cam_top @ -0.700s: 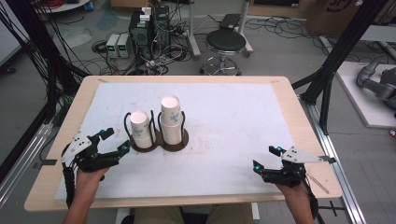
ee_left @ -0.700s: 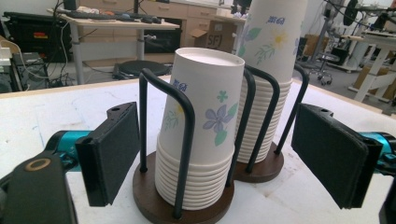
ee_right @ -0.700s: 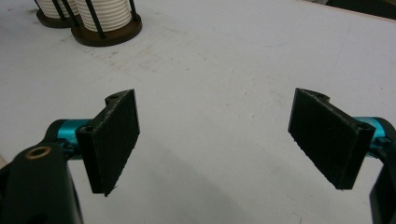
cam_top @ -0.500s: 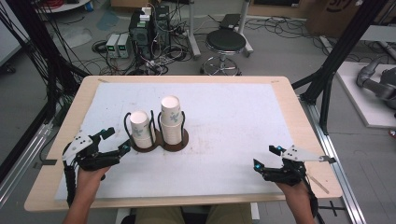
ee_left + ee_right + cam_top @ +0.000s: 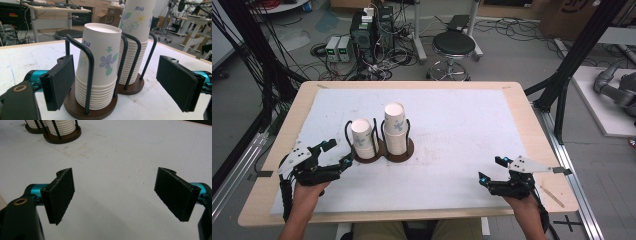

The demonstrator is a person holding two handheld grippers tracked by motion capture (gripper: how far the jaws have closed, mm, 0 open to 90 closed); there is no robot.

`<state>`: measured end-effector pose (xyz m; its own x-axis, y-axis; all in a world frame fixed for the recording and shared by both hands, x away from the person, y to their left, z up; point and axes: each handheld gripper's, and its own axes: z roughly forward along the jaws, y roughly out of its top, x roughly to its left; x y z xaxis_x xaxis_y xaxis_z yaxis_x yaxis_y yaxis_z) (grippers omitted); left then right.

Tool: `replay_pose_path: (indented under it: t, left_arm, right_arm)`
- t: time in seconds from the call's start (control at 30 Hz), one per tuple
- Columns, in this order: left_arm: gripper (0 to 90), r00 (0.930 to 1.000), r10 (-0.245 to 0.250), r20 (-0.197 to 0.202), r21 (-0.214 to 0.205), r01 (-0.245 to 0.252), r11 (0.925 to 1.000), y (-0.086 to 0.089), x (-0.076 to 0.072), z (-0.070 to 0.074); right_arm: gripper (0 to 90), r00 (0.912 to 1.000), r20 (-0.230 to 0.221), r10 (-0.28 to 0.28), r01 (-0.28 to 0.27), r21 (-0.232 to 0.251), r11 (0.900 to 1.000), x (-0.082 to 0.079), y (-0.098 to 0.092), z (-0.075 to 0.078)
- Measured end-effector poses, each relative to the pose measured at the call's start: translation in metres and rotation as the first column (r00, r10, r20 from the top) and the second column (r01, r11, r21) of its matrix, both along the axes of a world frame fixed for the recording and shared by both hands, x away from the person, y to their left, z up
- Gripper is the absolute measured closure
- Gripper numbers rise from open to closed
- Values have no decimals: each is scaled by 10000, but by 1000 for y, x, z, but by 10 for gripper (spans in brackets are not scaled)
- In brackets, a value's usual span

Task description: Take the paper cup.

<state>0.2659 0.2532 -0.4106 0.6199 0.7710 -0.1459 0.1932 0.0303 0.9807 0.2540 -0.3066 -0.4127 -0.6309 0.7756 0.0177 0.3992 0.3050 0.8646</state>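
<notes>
Item: two stacks of paper cups, kept inverted in wire-and-wood holders so that each stack is being held upright and a single cup can be lifted off the top.

- Shorter cup stack (image 5: 100,65): standing directly ahead of the left tongs (image 5: 337,155), just beyond the pads, not touched.
- Taller cup stack (image 5: 136,37): standing behind and beside the shorter one, its holder (image 5: 131,87) touching the neighbouring base.
- Left tongs: being held wide, nothing gripped, apparently being lined up on the nearer stack.
- Right tongs (image 5: 492,170): being held wide and empty, low over the white surface (image 5: 452,125), well apart from both stacks, apparently being kept in reserve.
</notes>
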Motion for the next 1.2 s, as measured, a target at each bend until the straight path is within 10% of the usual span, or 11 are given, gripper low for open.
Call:
replay_pose_path:
  t: [0.47, 1.2]
  left_arm:
    - [157, 9999, -162, -11, -325, 162, 9993, -4, 12, 16]
    - [158, 9950, -533, -844, 1018, 618, 9929, -29, 67, 58]
  right_arm:
    - [169, 9997, -232, 4, -4, 30, 10000, 3, -3, -3]
    - [169, 9997, -237, -57, 57, -25, 10000, 1, -6, -3]
